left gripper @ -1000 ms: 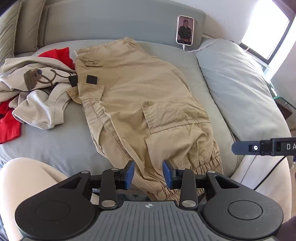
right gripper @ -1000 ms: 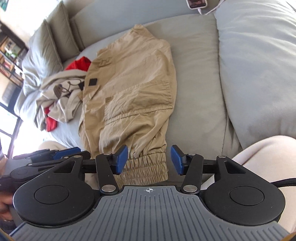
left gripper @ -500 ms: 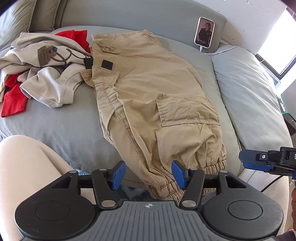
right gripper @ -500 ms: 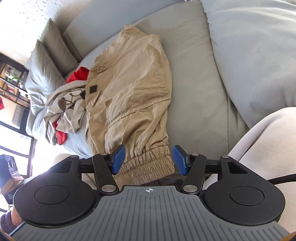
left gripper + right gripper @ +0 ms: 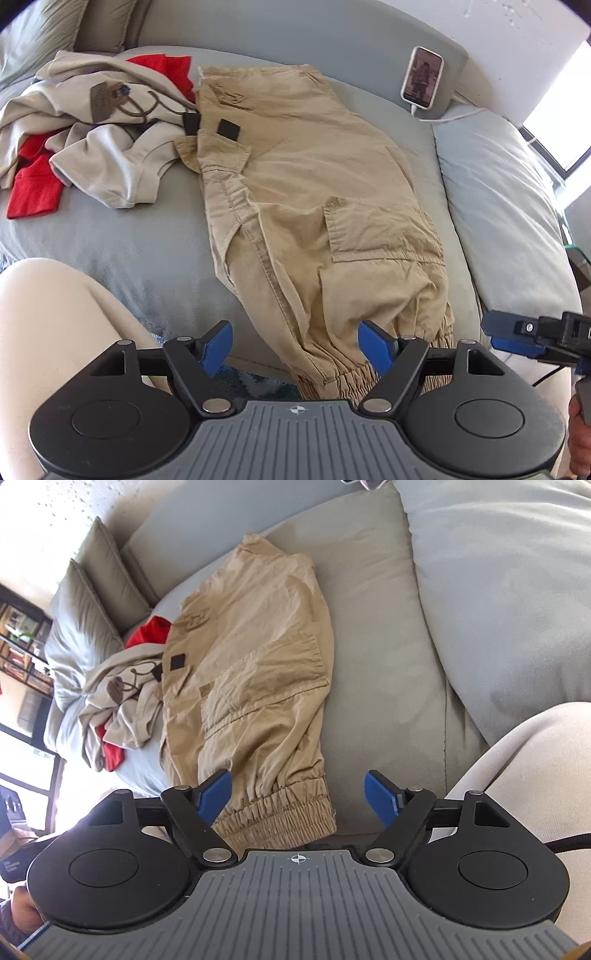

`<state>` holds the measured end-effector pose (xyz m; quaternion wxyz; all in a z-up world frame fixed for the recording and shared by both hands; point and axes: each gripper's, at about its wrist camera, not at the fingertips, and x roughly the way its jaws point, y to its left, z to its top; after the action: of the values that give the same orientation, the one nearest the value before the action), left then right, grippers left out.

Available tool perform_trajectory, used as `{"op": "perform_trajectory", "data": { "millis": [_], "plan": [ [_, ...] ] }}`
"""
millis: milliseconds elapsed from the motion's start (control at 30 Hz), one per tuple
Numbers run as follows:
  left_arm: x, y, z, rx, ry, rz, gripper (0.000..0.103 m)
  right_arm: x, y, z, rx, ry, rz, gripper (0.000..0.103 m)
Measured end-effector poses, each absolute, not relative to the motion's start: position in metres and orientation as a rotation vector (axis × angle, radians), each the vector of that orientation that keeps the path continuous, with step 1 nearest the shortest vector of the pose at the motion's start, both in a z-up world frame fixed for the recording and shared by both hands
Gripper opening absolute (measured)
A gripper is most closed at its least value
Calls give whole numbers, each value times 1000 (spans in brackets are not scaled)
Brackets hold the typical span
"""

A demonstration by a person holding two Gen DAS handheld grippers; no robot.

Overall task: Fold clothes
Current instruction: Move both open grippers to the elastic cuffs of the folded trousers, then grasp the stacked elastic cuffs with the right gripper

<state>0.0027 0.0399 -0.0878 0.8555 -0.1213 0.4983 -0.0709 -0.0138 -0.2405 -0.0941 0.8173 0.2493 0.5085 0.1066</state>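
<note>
Though tagged, beige garment [image 5: 99,99] unreadable

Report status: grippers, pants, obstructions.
Left gripper and right gripper opening, nothing gripped. Pants flat, cuffs nearest. Clothes pile touching waistband.

I see a phone [image 5: 423,78] w/ white cable [image 5: 456,115] propped on the far sofa back [image 5: 277,33]; grey cushions [image 5: 92,602] far left.

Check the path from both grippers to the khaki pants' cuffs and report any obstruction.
Nothing visible blocks either one. The left gripper and right gripper, jaws opening, sit just short of the khaki pants cuffs, with no other clothing between.
</note>
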Motion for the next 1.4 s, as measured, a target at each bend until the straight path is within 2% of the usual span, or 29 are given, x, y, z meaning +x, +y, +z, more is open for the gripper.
{"op": "perform_trajectory", "data": {
  "millis": [100, 333, 633, 800, 967, 1000, 1033, 1133, 1300, 1400],
  "plan": [
    [3, 47, -89, -308, 1048, -125, 75, -9, -242, -98, 504, 1080, 250, 80],
    [7, 47, -105, -331, 1076, -117, 72, 2, -253, -119, 521, 1095, 365, 70],
    [23, 41, -138, -436, 1107, -166, 70, 25, -255, -164, 738, 1174, 508, 70],
    [28, 39, -148, -466, 1100, -164, 73, 31, -251, -173, 755, 1177, 550, 73],
    [26, 44, -148, -499, 1091, -175, 73, 25, -231, -167, 628, 1161, 579, 72],
    [25, 46, -148, -506, 1090, -178, 72, 24, -228, -165, 593, 1163, 581, 67],
    [24, 48, -148, -515, 1089, -181, 72, 22, -225, -164, 567, 1168, 570, 52],
    [22, 54, -149, -549, 1087, -189, 72, 15, -224, -158, 536, 1158, 511, 33],
    [13, 67, -147, -654, 1047, -234, 74, 1, -235, -139, 673, 1121, 461, 20],
    [10, 75, -150, -763, 1036, -264, 75, -1, -241, -128, 795, 1102, 446, 19]
  ]
}}
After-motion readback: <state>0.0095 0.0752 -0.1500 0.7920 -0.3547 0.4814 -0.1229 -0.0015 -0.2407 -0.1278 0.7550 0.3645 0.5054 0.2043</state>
